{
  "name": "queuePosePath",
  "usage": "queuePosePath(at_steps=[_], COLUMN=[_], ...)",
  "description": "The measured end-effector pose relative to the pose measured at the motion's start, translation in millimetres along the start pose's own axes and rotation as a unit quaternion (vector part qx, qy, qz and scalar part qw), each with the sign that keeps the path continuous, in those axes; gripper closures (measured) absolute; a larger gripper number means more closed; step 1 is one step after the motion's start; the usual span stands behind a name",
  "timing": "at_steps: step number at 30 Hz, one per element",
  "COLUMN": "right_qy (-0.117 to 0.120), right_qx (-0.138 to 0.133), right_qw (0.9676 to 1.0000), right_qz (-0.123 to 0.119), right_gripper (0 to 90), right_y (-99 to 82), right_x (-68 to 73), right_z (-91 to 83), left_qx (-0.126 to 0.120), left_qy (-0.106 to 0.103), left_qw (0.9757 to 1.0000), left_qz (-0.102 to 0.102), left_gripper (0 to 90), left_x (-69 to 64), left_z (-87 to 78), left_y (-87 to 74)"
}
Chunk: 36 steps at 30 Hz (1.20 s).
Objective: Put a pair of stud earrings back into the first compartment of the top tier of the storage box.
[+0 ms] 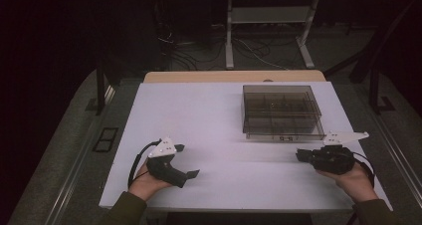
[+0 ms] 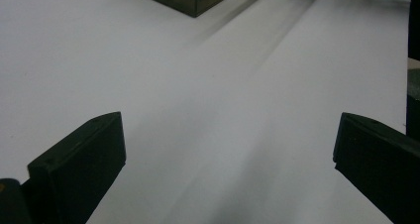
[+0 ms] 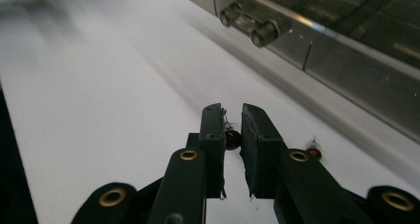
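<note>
White surface (image 1: pixel 209 115) in a dark room. My right tool (image 3: pixel 233 130) pinches a tiny red bulb (image 3: pixel 232 138) near the right front edge, beside the box (image 1: pixel 281 110); glass, fragile, featherlight. Left tool (image 1: pixel 181 160) gapes empty.

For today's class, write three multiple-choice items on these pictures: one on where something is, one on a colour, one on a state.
1. Where does the clear box sit on the table?
A far right part
B near left corner
C off the table

2. What colour is the table top?
A white
B green
C black

3. How do the left gripper jaws stand?
A pressed together
B wide apart
C shut on a cup

Key: 1 A, the high view shows the box ahead of the right gripper; 2 A, the surface is plain white; 3 B, bare table shows between them.
</note>
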State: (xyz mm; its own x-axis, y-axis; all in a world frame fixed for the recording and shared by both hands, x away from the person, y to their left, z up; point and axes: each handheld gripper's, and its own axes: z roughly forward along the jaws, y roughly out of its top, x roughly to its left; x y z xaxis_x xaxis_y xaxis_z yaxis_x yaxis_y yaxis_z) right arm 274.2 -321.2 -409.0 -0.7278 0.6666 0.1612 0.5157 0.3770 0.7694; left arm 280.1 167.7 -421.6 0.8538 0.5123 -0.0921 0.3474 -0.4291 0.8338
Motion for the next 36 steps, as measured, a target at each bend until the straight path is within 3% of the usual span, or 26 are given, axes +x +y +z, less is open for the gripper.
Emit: queuePosePath(at_steps=[17, 25, 36], right_qy=[0.019, 0.017, 0.016], right_qx=[-0.029, -0.045, -0.047], right_qw=[0.9994, 0.9988, 0.9988], right_qz=[-0.005, -0.002, -0.005], right_gripper=[78.6, 78.6, 78.6], right_y=[19.4, 32.9, 49.3], right_x=[1.2, -1.3, -4.5], right_z=[-17.6, -24.0, -18.6], left_qx=[0.001, 0.003, 0.001], left_qy=[-0.002, -0.004, -0.005], left_qw=[1.0000, 1.0000, 1.0000], left_qz=[-0.002, -0.001, -0.002], left_gripper=[0.0, 0.0, 0.0], left_x=[-0.1, 0.1, -1.1], left_z=[1.2, 2.4, 2.8], left_y=[0.1, -0.2, 0.1])
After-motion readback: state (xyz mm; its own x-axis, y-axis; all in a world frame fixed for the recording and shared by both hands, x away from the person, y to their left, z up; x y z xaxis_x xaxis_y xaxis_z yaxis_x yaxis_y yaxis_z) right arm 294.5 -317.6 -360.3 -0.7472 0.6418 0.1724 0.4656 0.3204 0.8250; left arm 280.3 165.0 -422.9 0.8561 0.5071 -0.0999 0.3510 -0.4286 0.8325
